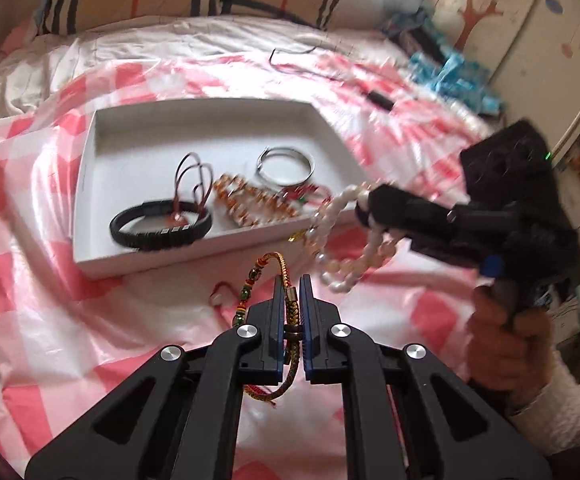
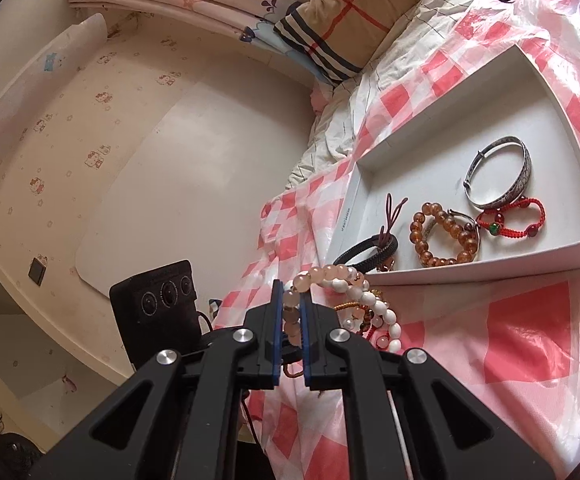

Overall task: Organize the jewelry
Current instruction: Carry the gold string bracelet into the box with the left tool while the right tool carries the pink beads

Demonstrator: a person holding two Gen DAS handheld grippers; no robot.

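Left wrist view shows the left tongs [image 1: 291,284] closed on a braided cord bracelet [image 1: 290,300] at lower centre, while the right tongs [image 1: 363,204] at right grip a pearl bead bracelet [image 1: 341,232] hanging over the white tray [image 1: 90,184] edge. Both look light and limp; beads seem slippery, so I would pinch across the strand.
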